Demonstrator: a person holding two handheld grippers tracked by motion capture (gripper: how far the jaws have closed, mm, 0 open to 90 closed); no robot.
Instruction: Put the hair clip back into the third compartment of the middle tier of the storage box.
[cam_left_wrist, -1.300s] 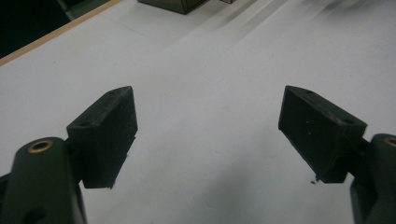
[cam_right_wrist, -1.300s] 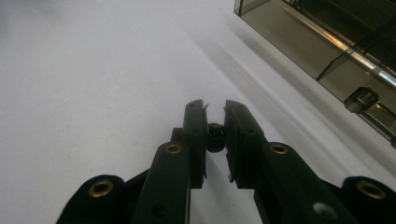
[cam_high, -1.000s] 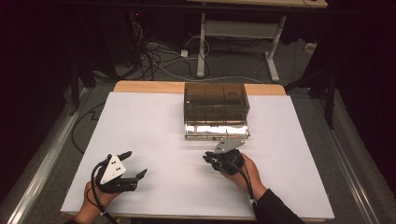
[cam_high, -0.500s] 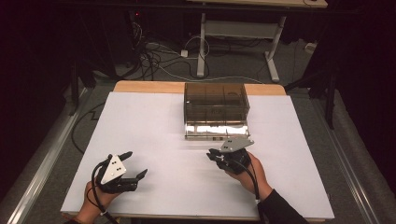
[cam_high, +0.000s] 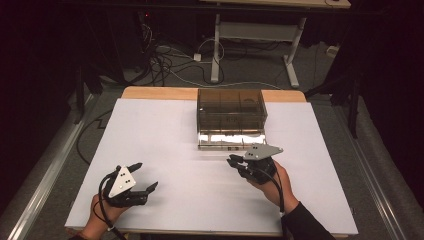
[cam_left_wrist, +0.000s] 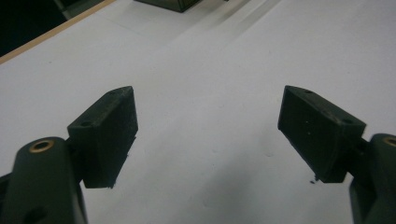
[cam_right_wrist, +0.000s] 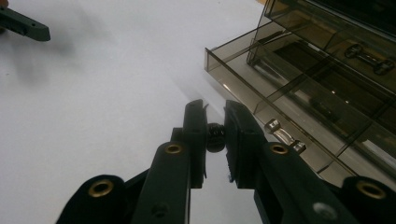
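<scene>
Right gripper (cam_right_wrist: 215, 135) has its fingers (cam_right_wrist: 195, 126) clenched on a small dark knurled part (cam_right_wrist: 215, 136), looks like a tiny knob or screw, pinched between the pads near their middle. Judged purpose: carrying it to or from the open drawer (cam_right_wrist: 243, 70) of the smoky clear drawer box (cam_high: 231, 107), which sits just ahead and to the right of the fingertips. The drawer stands pulled out so its compartments are reachable from above. The part's long axis seems to run across the gap, pad to pad; which end faces which way can't be told, too small and dark. A shiny drawer handle (cam_right_wrist: 279, 130) lies just right of the right-hand finger.

Left gripper (cam_high: 134, 181) rests low over the white worktop (cam_high: 165, 135), fingers (cam_left_wrist: 108, 133) released and spread wide, nothing between them, likely parked until needed.
</scene>
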